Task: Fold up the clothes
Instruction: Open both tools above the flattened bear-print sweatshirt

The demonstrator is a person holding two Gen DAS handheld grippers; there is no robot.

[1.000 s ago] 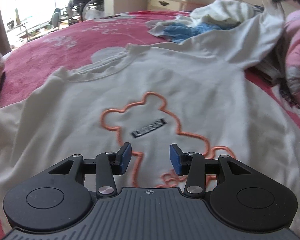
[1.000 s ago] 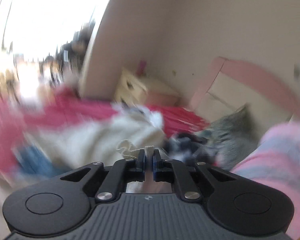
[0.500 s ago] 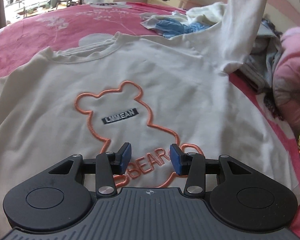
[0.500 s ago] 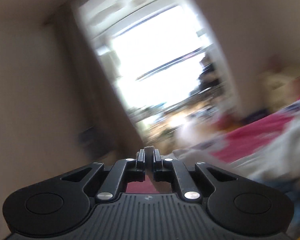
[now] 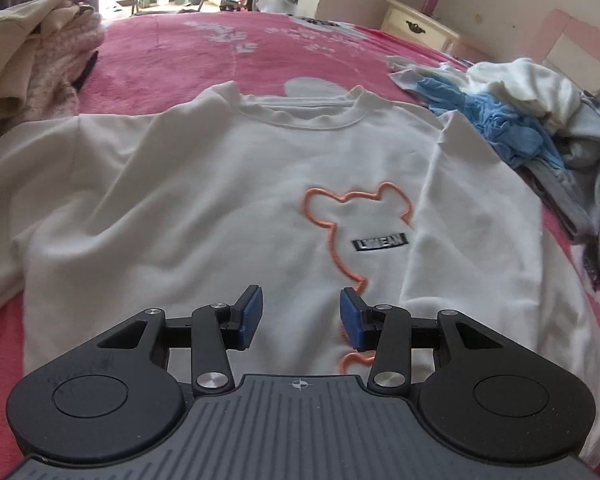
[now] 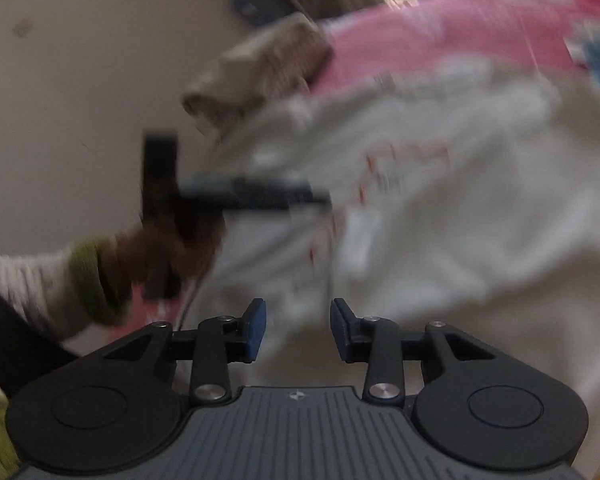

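Your left gripper (image 5: 301, 316) hovers over the white sweatshirt (image 5: 220, 208), fingers spread, holding nothing. The sweatshirt lies flat on the pink blanket (image 5: 204, 52), right sleeve (image 5: 476, 216) folded inward. Your right gripper (image 6: 298, 330) is likewise parted and empty.

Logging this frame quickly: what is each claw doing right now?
Left claw: open, empty, above the white bear-print sweatshirt.
Right claw: open, holding nothing.
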